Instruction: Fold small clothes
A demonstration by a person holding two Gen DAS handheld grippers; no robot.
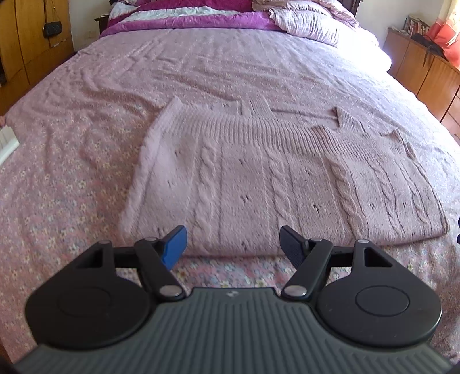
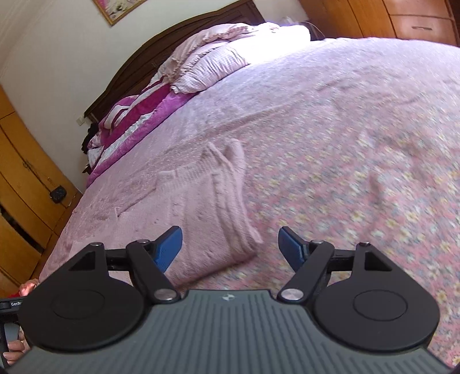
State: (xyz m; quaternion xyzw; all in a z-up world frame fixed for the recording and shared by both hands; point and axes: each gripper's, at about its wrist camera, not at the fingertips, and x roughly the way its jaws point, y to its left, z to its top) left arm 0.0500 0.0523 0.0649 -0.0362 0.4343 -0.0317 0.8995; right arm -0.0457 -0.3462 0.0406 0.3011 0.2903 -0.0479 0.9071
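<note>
- Bedroom, big bed w/ pink floral bedspread [image 1: 72, 187] as the work surface; wooden wardrobes either side, pillows and magenta quilt [image 1: 184, 21] piled at the headboard end.
- Knit sweater [image 1: 244, 184], pale pink cable pattern, lay flat on the bedspread near the foot of the bed. It looked partly folded: a panel doubled over on its right side in the left wrist view, ribbed band running across the far edge.
- Long axis ran roughly side to side across the left wrist view; near edge sat just ahead of the fingertips.
- Left gripper [image 1: 233, 247] was spread wide, nothing between the pads, aimed down at the near edge approx mid-width. Prob the nearer one to the cloth.
- Right gripper [image 2: 230, 247] was also parted wide and empty; sweater [image 2: 207, 207] lay ahead and to the left of centre, its near right corner poking into the gap w/o being pinched.
- Hard to tell: right wrist view was motion-blurred, so knit detail and fold layers were unclear there. Sleeves couldn't be made out for sure. Neither view showed the other gripper clearly; a hand [image 2: 15, 349] showed at the lower-left corner, cut off.
</note>
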